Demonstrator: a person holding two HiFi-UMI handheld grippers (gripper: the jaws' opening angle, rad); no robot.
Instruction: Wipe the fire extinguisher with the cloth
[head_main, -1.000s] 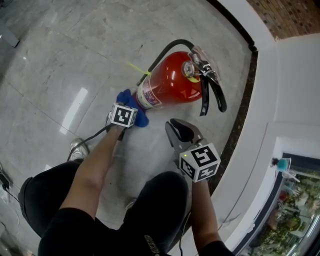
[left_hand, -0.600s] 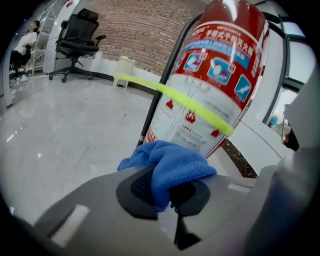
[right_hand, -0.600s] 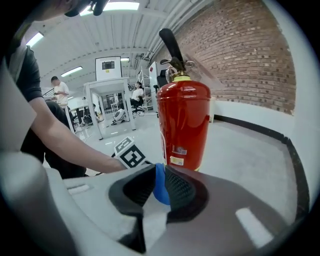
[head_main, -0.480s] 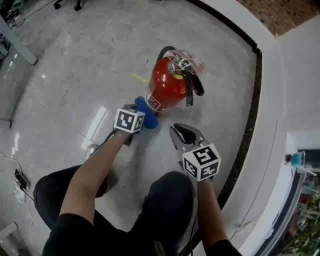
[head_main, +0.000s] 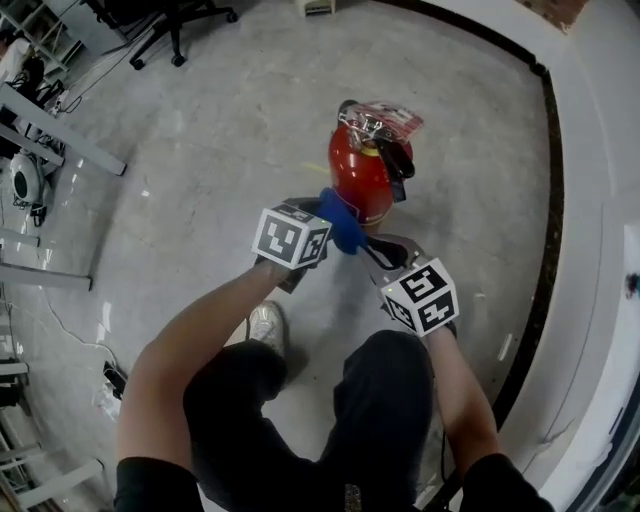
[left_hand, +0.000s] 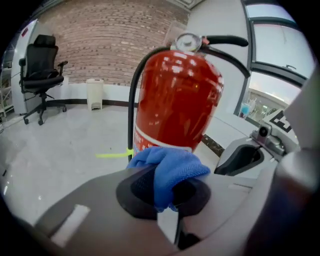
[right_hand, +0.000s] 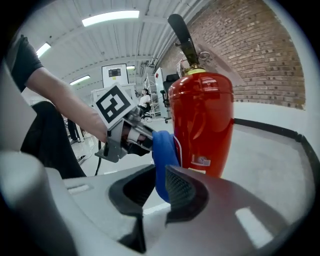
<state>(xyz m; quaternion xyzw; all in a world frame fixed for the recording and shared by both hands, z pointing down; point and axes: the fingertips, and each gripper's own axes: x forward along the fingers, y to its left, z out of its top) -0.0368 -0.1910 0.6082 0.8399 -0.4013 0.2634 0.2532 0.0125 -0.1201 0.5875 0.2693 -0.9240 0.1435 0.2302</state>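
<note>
The red fire extinguisher (head_main: 362, 170) stands upright on the grey floor, with black hose, handle and gauge on top. My left gripper (head_main: 325, 228) is shut on a bunched blue cloth (head_main: 342, 222), which rests against the cylinder's near side just above the white label. In the left gripper view the cloth (left_hand: 170, 170) bulges out of the left gripper (left_hand: 167, 189) in front of the extinguisher (left_hand: 177, 95). My right gripper (head_main: 385, 250) hovers open, close to the right of the cloth. The right gripper (right_hand: 157, 192) shows a gap, with the cloth (right_hand: 162, 155) just past its tips and the extinguisher (right_hand: 202, 125) behind.
A white wall with black skirting (head_main: 545, 200) curves along the right. An office chair (left_hand: 42, 75) and a white bin (left_hand: 94, 94) stand by the brick wall. Table legs (head_main: 50, 130) and cables (head_main: 110, 375) lie at left. A yellow-green strip (left_hand: 112, 155) lies on the floor.
My left gripper has risen with the cloth from the foot of the extinguisher to higher on its side. The head view has risen too. The right gripper has shifted slightly toward the cloth.
</note>
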